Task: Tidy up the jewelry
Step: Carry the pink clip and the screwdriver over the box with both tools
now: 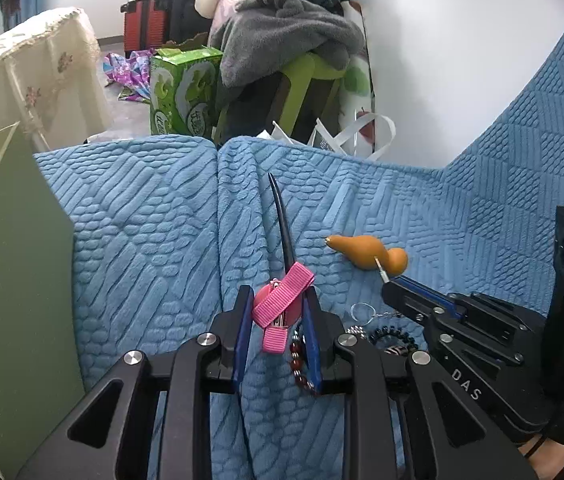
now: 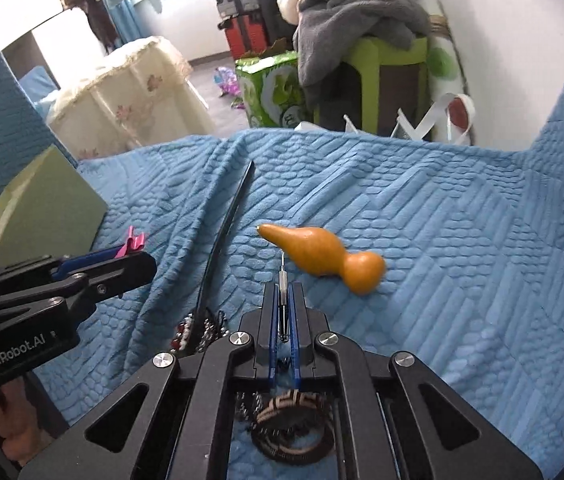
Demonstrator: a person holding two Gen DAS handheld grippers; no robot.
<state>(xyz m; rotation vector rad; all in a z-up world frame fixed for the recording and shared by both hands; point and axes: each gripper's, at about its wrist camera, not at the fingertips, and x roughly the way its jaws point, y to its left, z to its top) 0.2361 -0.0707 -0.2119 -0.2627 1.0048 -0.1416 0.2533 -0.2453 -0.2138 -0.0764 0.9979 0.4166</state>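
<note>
My left gripper (image 1: 278,312) is shut on a pink ribbon hair clip (image 1: 282,300), held a little above the blue quilted cover (image 1: 142,240). A black headband (image 1: 282,220) curves away just beyond it. An orange gourd charm (image 1: 365,254) lies to the right. My right gripper (image 2: 282,286) is shut on a thin silver pin (image 2: 282,276) that sticks out past the pads towards the gourd charm (image 2: 321,256). A red bead bracelet (image 1: 297,354), a clear ring (image 1: 361,312) and a black coil tie (image 1: 391,336) lie between the grippers. A patterned bangle (image 2: 289,404) sits under the right gripper.
A pale green box lid (image 1: 18,260) stands at the left on the cover. Past the cover's far edge are a green carton (image 1: 186,92), a green stool under grey clothes (image 1: 289,40) and a white bag (image 1: 361,136). The cover rises at the right.
</note>
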